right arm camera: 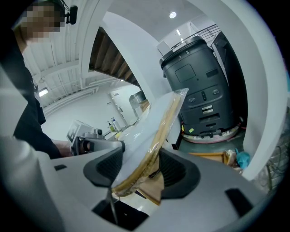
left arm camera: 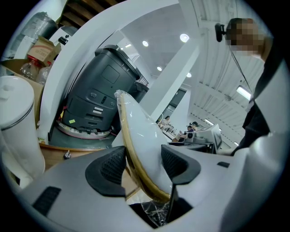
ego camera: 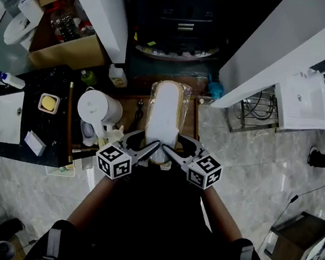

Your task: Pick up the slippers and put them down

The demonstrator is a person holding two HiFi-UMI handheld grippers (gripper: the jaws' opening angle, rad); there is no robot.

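slippers [ego camera: 166, 115], seemingly in clear bag [right arm camera: 180, 94], clamped by left gripper [ego camera: 149, 147] and right gripper [ego camera: 170, 152].

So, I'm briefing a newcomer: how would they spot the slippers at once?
Look at the wooden surface beside the white kettle. The slippers stretch away over it, their near end clamped by the left gripper and right gripper. Only they are long, white, tan-edged and wrapped in clear plastic.

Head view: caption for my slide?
The left gripper and right gripper clamp wrapped white slippers by the near end over a wooden table, kettle alongside.
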